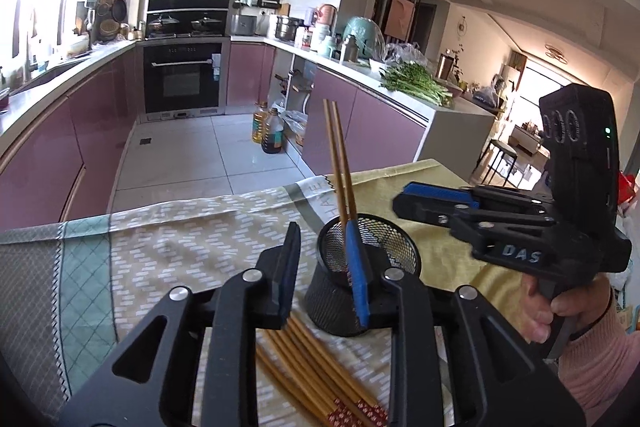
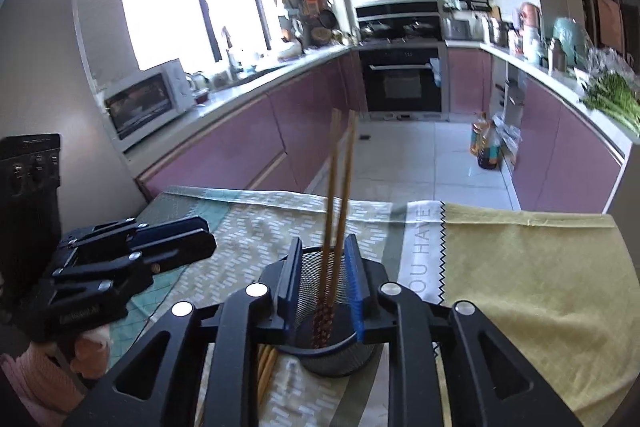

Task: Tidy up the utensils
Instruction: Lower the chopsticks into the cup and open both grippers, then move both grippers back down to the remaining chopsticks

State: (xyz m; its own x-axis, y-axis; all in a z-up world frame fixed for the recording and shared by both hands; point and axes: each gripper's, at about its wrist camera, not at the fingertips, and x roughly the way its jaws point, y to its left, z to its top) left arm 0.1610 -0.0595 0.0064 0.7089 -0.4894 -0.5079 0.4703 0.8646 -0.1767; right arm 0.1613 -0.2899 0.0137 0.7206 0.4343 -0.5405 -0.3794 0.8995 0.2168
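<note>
— Black mesh, is that the holder you're filling?

— Yes. The mesh cup (image 1: 400, 247) stands upright on the patterned cloth (image 1: 192, 235), with two chopsticks (image 1: 338, 155) inside it. They stand on end and lean a little, their patterned ends down at the bottom of the cup.

— And the others?

— The loose chopsticks (image 1: 312, 359) lie in a flat bundle on the cloth, just beside the cup's base, under my left gripper (image 1: 323, 227).

— Is that gripper holding any of them?

— No. Its jaws stand apart and nothing is between the pads. It hovers above the bundle with the cup just past its tips.

— What about the right one?

— My right gripper (image 2: 325, 241) has its jaws parted too. From its own camera the two standing chopsticks show through the gap, but neither pad presses on them. From the left wrist view its tips sit off to the side of the cup, apart from the sticks and carrying nothing.

— Can you see your own hands?

— My right hand (image 1: 560, 307) shows in the left wrist view, wrapped around the handle, with a pink sleeve below it. The left hand is mostly hidden behind its gripper in the other view.
</note>
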